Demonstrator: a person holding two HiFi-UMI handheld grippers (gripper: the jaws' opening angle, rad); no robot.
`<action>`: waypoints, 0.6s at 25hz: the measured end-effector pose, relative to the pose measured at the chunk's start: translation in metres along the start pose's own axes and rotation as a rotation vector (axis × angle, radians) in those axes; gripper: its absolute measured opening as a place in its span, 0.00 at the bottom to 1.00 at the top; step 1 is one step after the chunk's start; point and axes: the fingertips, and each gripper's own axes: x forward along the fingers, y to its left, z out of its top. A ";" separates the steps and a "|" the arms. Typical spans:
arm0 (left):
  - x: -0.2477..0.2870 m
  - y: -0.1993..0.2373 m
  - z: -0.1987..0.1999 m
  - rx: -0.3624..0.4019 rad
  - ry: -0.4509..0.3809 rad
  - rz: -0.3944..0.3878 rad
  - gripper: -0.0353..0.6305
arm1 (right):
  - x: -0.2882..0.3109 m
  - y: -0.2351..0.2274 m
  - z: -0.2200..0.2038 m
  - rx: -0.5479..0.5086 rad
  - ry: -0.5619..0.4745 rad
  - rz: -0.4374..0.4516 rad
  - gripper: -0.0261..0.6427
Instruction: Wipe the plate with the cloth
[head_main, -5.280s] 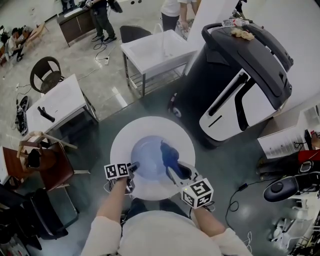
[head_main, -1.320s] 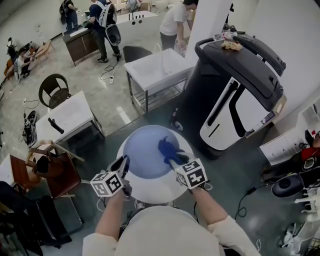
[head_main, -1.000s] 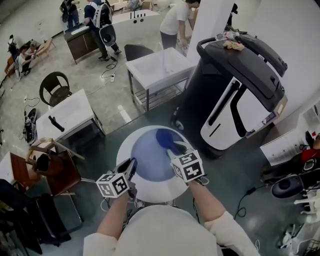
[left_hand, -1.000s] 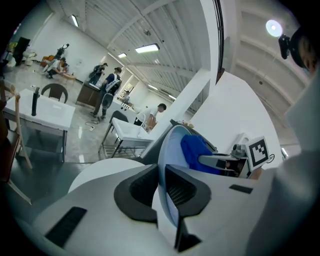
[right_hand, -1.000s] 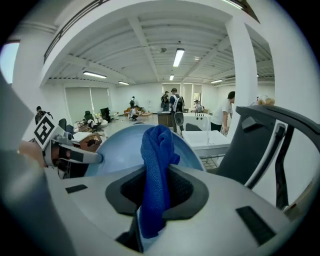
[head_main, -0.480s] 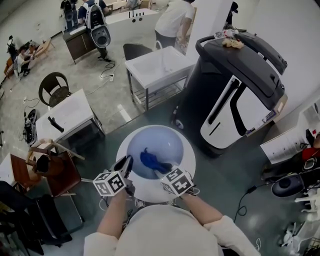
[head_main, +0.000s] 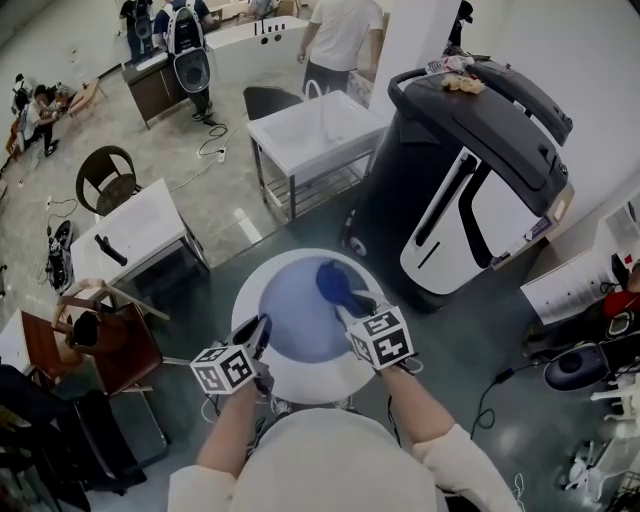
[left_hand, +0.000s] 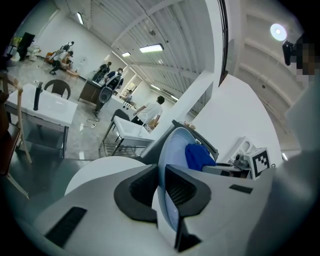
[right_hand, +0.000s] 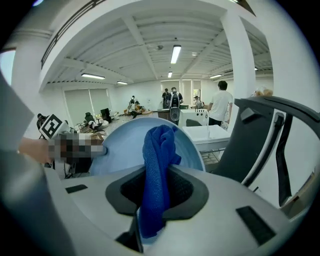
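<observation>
Since half a second before, the blue cloth (head_main: 333, 280) had been carried by the right gripper (head_main: 347, 305) from the lower middle of the plate (head_main: 295, 330) up to its upper right part.

Nearest, at the bottom of the head view, two bare forearms were seen reaching forward, each behind a marker cube. The left gripper (head_main: 258, 332) was clenched on the lower left rim of the pale blue plate; in the left gripper view that rim was seen edge-on, nipped between the dark pads. The right gripper was clamped on the cloth, which was bunched between its jaws and stuck out past them, its free end laid against the plate's face. The plate was placed over a round white worktop (head_main: 243, 300), at the middle of the frame; whether it rested on it could not be told.

Further off, at the upper right, a large black-and-white machine (head_main: 470, 180) was stood on the floor. A white table (head_main: 315, 130) was set at the upper middle, and a person in a white shirt (head_main: 338, 30) was seen behind it at the top edge.
</observation>
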 end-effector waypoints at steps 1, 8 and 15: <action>0.001 -0.002 -0.001 0.000 0.004 -0.002 0.13 | 0.003 0.006 0.004 -0.009 -0.006 0.014 0.18; 0.001 -0.005 -0.005 -0.006 0.011 -0.005 0.13 | 0.023 0.066 0.004 -0.060 0.012 0.143 0.18; -0.001 0.003 -0.001 -0.029 -0.009 0.010 0.13 | 0.025 0.100 -0.032 -0.098 0.104 0.240 0.18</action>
